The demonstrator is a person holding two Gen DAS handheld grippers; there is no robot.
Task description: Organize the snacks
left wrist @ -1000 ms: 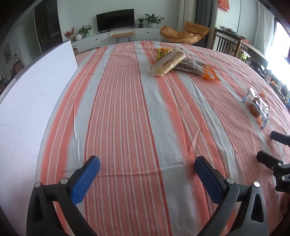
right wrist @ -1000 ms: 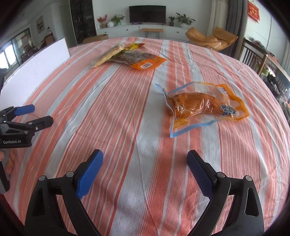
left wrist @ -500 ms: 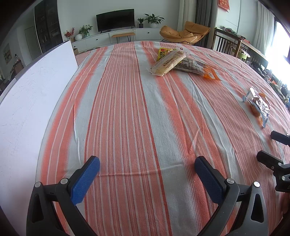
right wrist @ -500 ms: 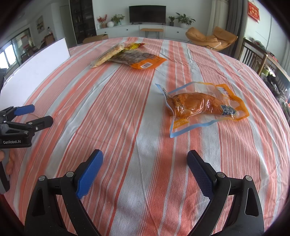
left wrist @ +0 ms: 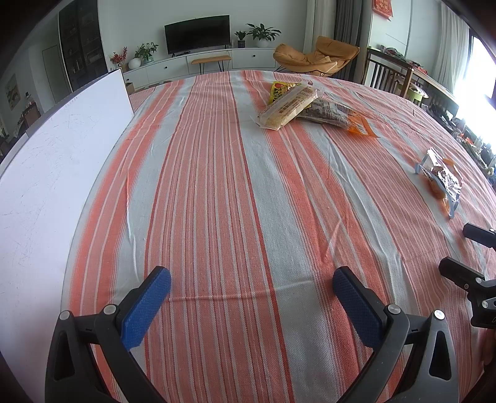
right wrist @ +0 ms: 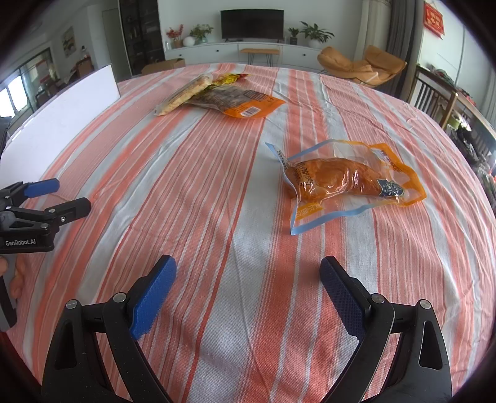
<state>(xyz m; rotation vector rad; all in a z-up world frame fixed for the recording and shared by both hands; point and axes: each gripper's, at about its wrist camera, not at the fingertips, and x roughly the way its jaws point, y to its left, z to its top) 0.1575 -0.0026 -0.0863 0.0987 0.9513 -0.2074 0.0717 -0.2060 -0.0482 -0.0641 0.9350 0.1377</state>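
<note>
Over the striped tablecloth (left wrist: 248, 192), at its near edge, the left gripper (left wrist: 251, 293) is being held with its blue pads spread wide — nothing is being gripped or touched, and only bare cloth is lying between the fingers. To its left, a white board (left wrist: 59, 173) is lying along the table's edge. Further right, the right gripper (right wrist: 248, 277) is likewise being held wide apart and empty above the cloth; in its own view the left gripper is being seen at the far left edge, with a person's fingers (right wrist: 17, 276) wrapped around the handle below it.

The snacks are being left in two places. At the far side of the table, a pile of three packets is being kept together: a long pale cracker pack (left wrist: 290, 107) is lying across a yellow packet (left wrist: 279, 88) and partly over an orange-edged pouch (right wrist: 238, 102), all touching. Well apart from the pile, ahead and to the right of the right gripper, a clear blue-and-orange bag (right wrist: 344, 179) holding an orange-brown piece of food is lying flat and alone — the cloth between it and the open fingers is being left unobstructed. Beyond the table, a television (right wrist: 251, 21) and an orange lounge chair (right wrist: 362, 63) are being shown against the far wall.
</note>
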